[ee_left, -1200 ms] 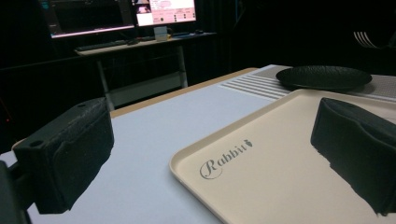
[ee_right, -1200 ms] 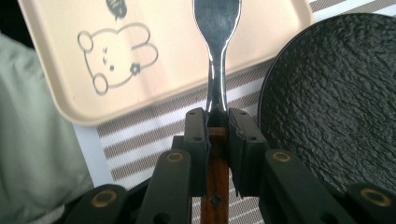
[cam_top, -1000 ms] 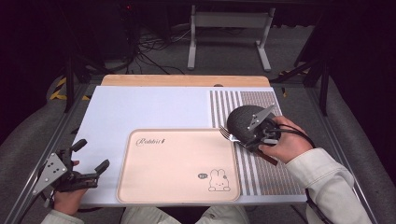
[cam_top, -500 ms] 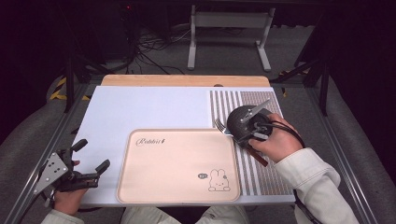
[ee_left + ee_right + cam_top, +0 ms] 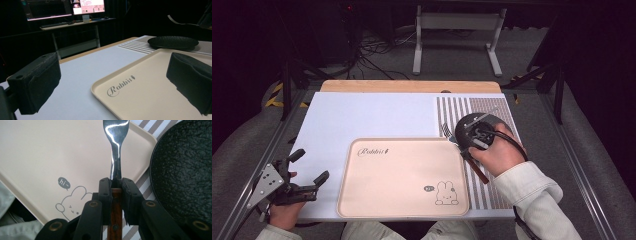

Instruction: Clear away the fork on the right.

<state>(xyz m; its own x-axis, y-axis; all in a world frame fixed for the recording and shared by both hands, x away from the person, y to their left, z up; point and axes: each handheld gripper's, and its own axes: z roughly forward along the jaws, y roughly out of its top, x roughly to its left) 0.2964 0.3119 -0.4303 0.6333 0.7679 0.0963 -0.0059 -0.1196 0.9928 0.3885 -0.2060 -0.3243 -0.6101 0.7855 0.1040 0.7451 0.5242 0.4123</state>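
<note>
My right gripper point(image 5: 116, 185) clamps a fork point(image 5: 116, 150) by its wooden handle.

The fork's steel head reaches ahead of my jaws over the corner of the beige tray point(image 5: 37, 155); the black plate point(image 5: 185, 175) lies just to their right on the striped mat point(image 5: 146, 176). My left gripper point(image 5: 302, 170) hangs wide apart, holding nothing, at the tray's near left corner.

One fork point(image 5: 115, 150), one black plate point(image 5: 173, 42), one beige tray point(image 5: 402, 175), one striped mat point(image 5: 452, 107), two grippers
</note>
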